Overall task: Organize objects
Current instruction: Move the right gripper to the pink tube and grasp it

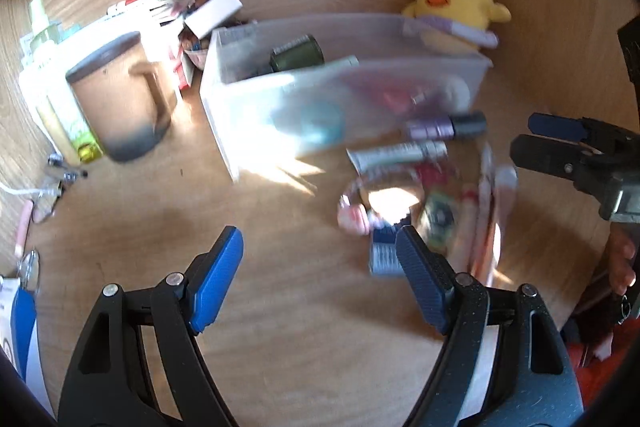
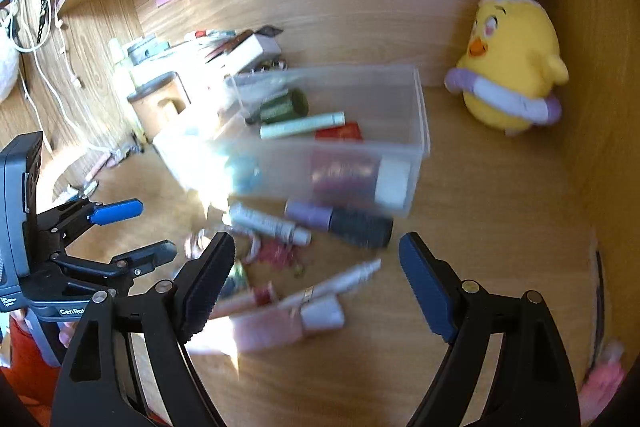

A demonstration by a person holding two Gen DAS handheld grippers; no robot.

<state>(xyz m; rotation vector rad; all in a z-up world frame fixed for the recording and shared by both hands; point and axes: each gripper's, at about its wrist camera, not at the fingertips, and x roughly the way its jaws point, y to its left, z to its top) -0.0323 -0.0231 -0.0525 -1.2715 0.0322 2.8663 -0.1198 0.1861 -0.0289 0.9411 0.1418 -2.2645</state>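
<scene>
My left gripper [image 1: 320, 279] and right gripper [image 2: 316, 283] both hang agape, holding nothing. The purple bottle with a black cap [image 2: 340, 221] lies just before the clear bin [image 2: 420, 107]; light, rigid, likely slick, so I'd pinch its ribbed cap.

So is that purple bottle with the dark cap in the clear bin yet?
Out. The purple bottle lies on its side on the desk, just in front of the clear bin.
</scene>
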